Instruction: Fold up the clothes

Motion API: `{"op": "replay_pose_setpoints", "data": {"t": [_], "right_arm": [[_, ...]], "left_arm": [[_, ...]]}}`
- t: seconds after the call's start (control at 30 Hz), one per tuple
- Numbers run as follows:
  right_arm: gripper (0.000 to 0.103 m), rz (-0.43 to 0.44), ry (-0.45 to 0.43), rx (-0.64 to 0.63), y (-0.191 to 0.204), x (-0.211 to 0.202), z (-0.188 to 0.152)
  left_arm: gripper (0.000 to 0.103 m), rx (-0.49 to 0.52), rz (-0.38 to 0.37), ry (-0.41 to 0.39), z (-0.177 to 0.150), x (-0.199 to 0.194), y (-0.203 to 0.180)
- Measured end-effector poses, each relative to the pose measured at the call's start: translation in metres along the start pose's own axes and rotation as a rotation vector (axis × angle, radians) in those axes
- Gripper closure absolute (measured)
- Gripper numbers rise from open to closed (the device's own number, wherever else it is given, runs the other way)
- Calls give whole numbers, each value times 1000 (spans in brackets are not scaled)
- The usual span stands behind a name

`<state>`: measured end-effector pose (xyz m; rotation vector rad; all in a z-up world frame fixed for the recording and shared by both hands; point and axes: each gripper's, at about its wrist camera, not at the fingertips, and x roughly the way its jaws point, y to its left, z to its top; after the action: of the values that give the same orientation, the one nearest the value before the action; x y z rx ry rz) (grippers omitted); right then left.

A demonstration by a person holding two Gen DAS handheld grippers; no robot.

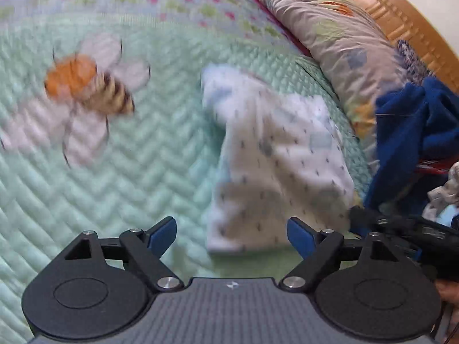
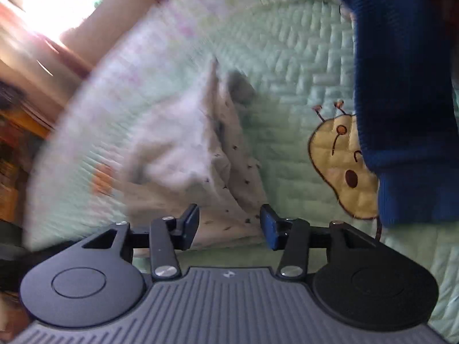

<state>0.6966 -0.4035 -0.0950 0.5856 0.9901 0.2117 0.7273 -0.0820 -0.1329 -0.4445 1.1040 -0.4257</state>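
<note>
A white garment (image 1: 275,154) with small dark specks lies crumpled on the mint-green quilt (image 1: 143,172). My left gripper (image 1: 232,236) is open wide just in front of the garment's near edge, and its blue pads touch nothing. In the right wrist view the same white garment (image 2: 200,149) is bunched and blurred. My right gripper (image 2: 229,225) stands open over its near corner, and the pads are clear of the cloth. A dark blue garment (image 2: 401,86) lies to the right, also visible as a blue garment (image 1: 416,132) in the left wrist view.
A bee appliqué (image 1: 86,86) is sewn on the quilt at left, a yellow cartoon patch (image 2: 338,157) at right. A floral pillow (image 1: 330,34) leans on a wooden headboard (image 1: 387,8). More clothes (image 1: 447,189) are piled at the far right. A bright window (image 2: 57,0) is behind the bed.
</note>
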Motion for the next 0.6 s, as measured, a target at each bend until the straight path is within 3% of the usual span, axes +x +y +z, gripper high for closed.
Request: {"op": "replay_pose_setpoints", "data": {"t": [0.03,0.1,0.27,0.3,0.37,0.4,0.43,0.47,0.5,0.6], "right_arm": [[43,30,-21,-2,-4,-8,-2],[40,74,-8,23,-20,-8,-2],[40,212,50,143,-47,16,-1],[41,225,75,147,-47,21,-5],[41,225,92,119,-42,32,-10],[46,220,86,106,-39,36,-11],[71,216,85,112,-38,40,-12],[87,213,94,140,-38,43,-13],[88,203,97,144,-36,45,-14],[88,186,80,103,-22,30,-17]], "left_arm": [[17,-18,-15,6,-1,3,6],[12,-43,-63,14,1,8,15],[6,7,-100,35,7,18,13],[2,15,-102,28,7,22,9],[1,44,-97,18,7,30,0],[3,66,-94,25,7,33,-7],[17,81,-102,38,8,35,-13],[35,96,-110,51,8,37,-18],[79,95,-115,64,8,37,-21],[81,51,-127,98,7,30,-24]]}}
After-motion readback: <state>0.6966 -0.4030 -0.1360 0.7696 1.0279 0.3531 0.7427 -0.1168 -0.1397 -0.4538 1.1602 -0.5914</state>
